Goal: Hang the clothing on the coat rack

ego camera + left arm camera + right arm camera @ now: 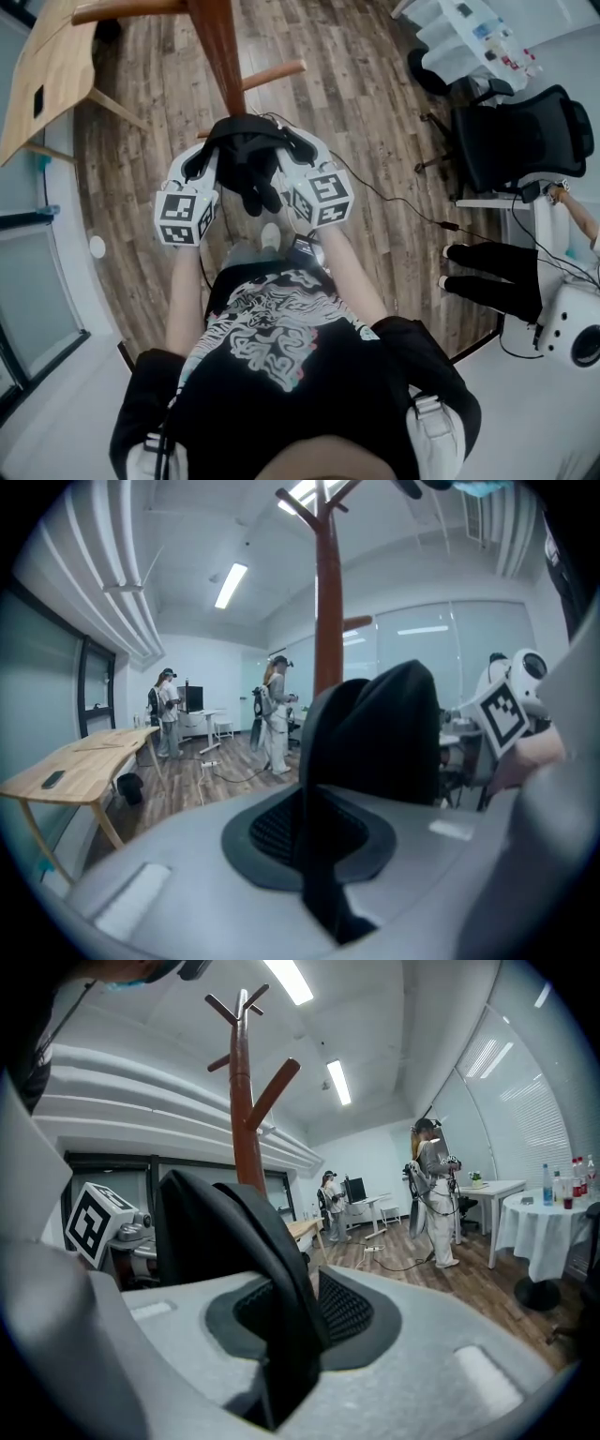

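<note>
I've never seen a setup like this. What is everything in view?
coat rack: one, reddish-brown wood, ahead of the grippers
garment: one, black, between both grippers' jaws
table: one, light wood, far left
office chair: one, black, right
draped table: one, white, far right
standing people: two, one in whitish clothes, across the room
left gripper: one, grey, shut on the garment
right gripper: one, grey, jaws apart around the garment
wearer's T-shirt: one, black with white pattern, bottom

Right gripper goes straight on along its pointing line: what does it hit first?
The black garment sits between the right gripper's open jaws, so that comes first; behind it, probably the coat rack's pole, depth unclear.
</note>
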Demonstrator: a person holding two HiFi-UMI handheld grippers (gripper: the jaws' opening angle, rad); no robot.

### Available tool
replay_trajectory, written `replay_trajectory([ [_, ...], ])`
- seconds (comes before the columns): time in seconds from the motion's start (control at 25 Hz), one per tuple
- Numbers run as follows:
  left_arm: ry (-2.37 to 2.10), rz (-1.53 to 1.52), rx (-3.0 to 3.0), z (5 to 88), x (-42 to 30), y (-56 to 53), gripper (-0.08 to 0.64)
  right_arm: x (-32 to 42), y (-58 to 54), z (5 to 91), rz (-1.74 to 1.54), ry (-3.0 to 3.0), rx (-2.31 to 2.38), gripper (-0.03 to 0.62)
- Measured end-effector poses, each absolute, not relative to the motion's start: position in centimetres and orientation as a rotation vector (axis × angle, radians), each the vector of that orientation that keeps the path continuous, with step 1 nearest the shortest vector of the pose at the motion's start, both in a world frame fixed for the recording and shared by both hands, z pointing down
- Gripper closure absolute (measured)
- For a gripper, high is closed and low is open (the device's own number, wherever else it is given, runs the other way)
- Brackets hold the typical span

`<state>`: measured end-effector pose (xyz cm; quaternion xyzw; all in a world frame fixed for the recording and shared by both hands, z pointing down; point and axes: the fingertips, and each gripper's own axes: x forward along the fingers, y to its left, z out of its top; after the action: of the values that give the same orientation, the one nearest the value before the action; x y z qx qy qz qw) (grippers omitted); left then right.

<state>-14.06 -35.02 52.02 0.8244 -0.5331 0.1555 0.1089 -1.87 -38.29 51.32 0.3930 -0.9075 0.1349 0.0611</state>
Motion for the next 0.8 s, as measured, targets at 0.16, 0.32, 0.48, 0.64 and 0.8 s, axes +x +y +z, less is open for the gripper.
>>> replay_trajectory([
  [0.16, -1.532, 0.461, 2.434, 52.0, -13.7, -34.8, 0.555, -1.6, -37.6, 51.0, 0.312, -2.714, 1.196, 0.505],
  [0.32, -1.505, 0.45, 2.458, 51.9, -13.5, -34.6, 0.554, -1.7, -37.1, 50.9, 0.283, -2.692, 1.214, 0.502],
  [0.48, -1.473, 0.438, 2.47, 51.9, -14.1, -34.1, 0.538, -2.6, -36.1, 51.1, 0.254, -2.664, 1.203, 0.484],
  [0.64, -1.436, 0.405, 2.474, 51.7, -13.6, -33.8, 0.513, -2.0, -35.3, 51.1, 0.255, -2.642, 1.207, 0.476],
  [0.8, -1.419, 0.405, 2.48, 51.6, -13.7, -33.2, 0.482, -2.1, -34.5, 51.1, 0.255, -2.638, 1.2, 0.476],
])
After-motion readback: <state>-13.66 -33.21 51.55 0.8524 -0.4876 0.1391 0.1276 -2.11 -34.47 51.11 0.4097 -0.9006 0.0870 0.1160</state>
